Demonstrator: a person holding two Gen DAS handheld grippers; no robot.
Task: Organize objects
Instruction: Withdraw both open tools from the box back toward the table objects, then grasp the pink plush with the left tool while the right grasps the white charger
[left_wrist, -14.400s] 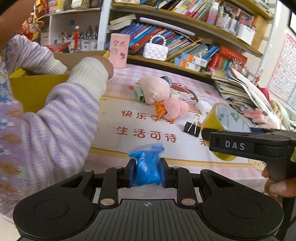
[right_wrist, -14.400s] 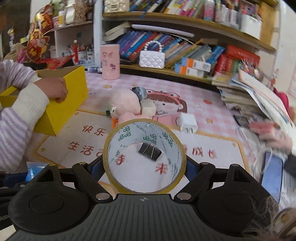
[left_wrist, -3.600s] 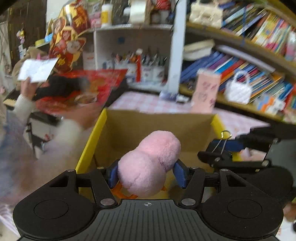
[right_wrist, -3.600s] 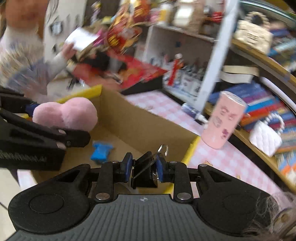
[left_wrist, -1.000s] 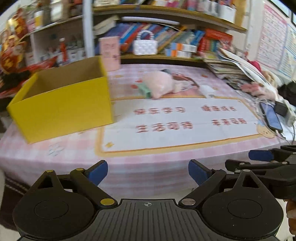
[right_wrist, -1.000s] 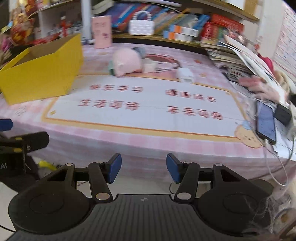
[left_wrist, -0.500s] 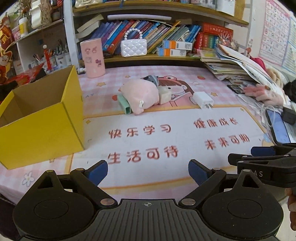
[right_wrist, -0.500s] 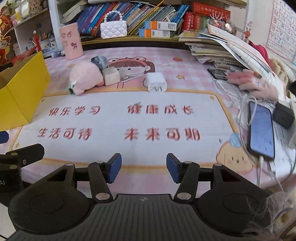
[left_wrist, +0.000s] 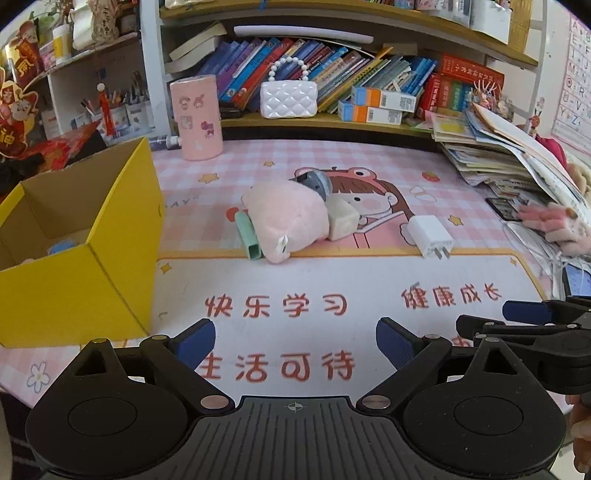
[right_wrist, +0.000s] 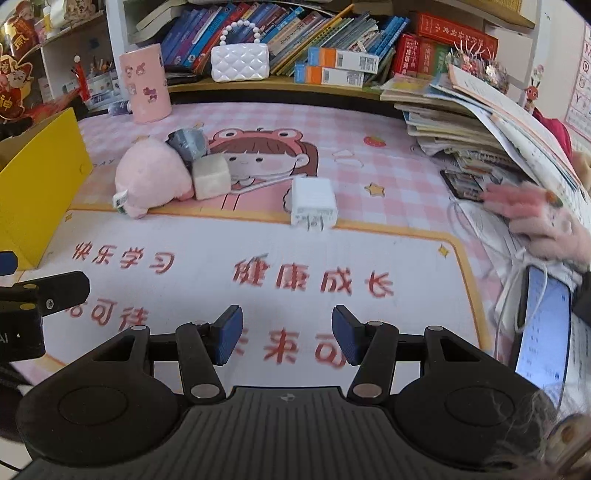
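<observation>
On the desk (left_wrist: 480, 266) ahead of you, a pink plush (left_wrist: 286, 221) lies beside a white charger (left_wrist: 430, 236); the yellow box (left_wrist: 79, 254) sits left. Your left gripper (left_wrist: 295, 341) and right gripper (right_wrist: 287, 339) hover with jaws released, empty.

A wooden bookshelf (left_wrist: 332, 125) packed with slanting books (left_wrist: 258, 70) runs behind the surface (left_wrist: 369, 162), which wears a pink checked cartoon mat, while a white shelf unit (left_wrist: 147, 74) stands at the left, an alphabet chart (left_wrist: 576, 74) hangs on the right wall, and even daylight fills the room.
</observation>
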